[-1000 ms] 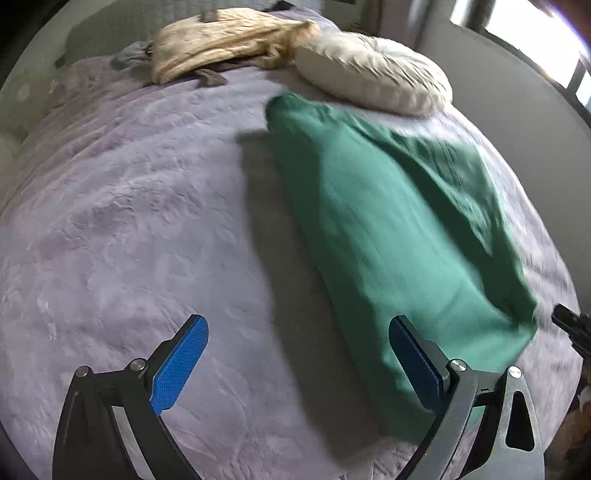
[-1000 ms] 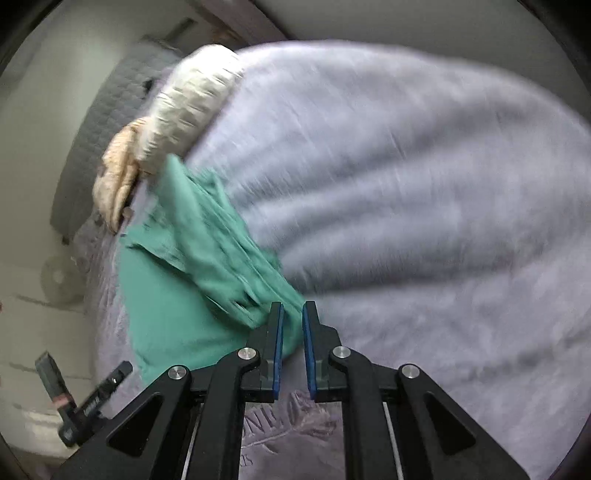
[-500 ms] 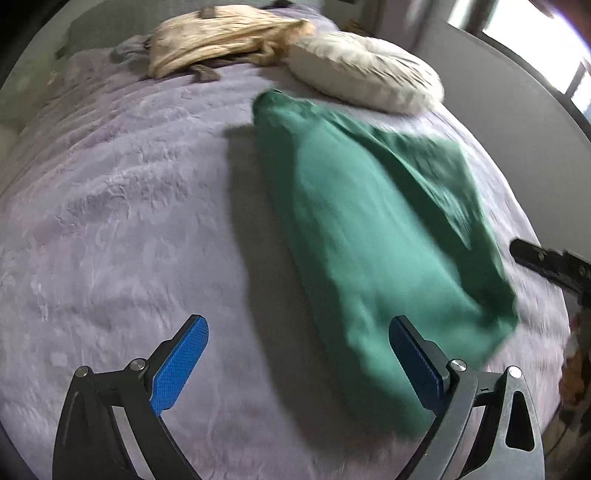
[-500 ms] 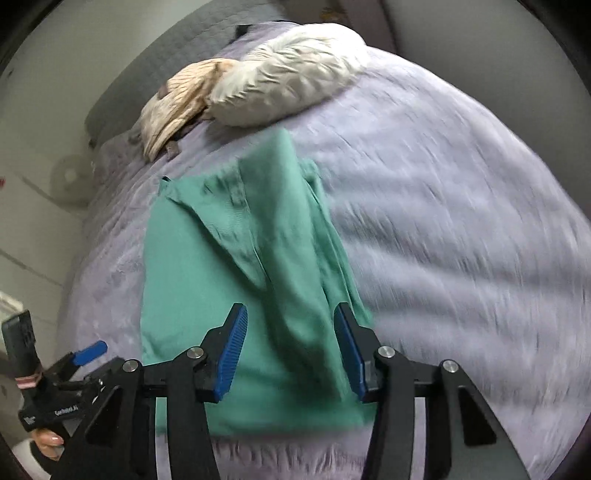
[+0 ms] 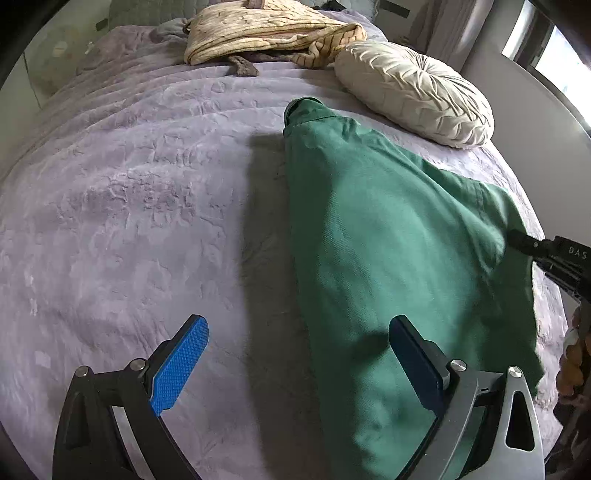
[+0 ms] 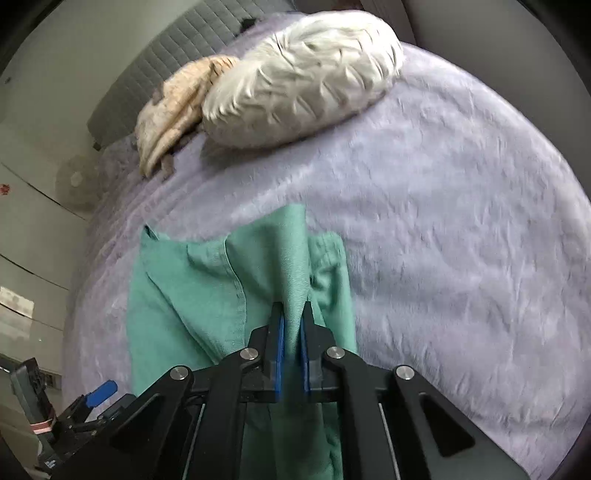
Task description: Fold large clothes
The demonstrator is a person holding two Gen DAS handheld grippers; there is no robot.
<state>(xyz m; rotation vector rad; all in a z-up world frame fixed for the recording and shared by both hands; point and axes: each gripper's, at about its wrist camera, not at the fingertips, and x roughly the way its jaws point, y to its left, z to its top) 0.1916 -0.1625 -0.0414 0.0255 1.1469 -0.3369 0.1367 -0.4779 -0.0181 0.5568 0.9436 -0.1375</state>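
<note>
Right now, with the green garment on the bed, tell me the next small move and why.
Probably lift the right gripper and carry its fold across. Its jaws have just been closing and now pinch a ridge of the green garment. The left gripper is open and empty, straddling the garment's near edge on the purple bedspread.

I see a bed spread with a lilac plush blanket (image 5: 129,206) filling most of my left view. At twelve o'clock lies a rumpled cream throw (image 5: 269,33); at one o'clock, a round pleated cushion (image 5: 413,92). Daylight enters by a window (image 5: 546,51) at two o'clock. On my right view, a grey quilted headboard (image 6: 177,62) stands at eleven o'clock against a pale wall (image 6: 55,74).
</note>
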